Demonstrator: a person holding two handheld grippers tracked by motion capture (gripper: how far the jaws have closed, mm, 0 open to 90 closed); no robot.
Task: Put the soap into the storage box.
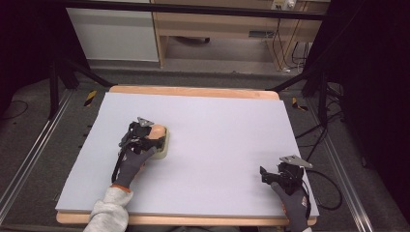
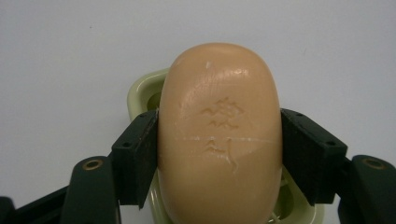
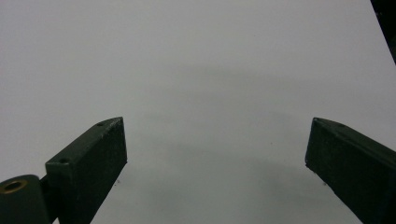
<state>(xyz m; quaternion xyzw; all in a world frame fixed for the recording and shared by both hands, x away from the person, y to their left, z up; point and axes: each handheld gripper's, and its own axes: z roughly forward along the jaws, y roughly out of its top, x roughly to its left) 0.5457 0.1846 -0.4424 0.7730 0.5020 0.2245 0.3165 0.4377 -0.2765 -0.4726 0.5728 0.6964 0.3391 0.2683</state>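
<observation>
A peach-coloured bar of soap [image 2: 219, 135] with a stamped mark sits over a pale green soap dish [image 2: 140, 91]. Both black jaws of my left gripper [image 2: 219, 158] press against the soap's two long sides. In the high view the left gripper [image 1: 147, 137] is at the table's left middle, with the soap [image 1: 158, 130] and the dish [image 1: 164, 147] just ahead of it. My right gripper [image 1: 275, 176] rests near the front right corner. Its jaws stand wide apart over bare table [image 3: 210, 93] with nothing between them.
A light grey mat [image 1: 217, 130] covers the wooden table [image 1: 193, 91]. The mat's right edge shows as a dark corner [image 3: 385, 23] in the right gripper view. Cables [image 1: 329, 193] trail off the table's right side. Cabinets stand on the floor beyond the far edge.
</observation>
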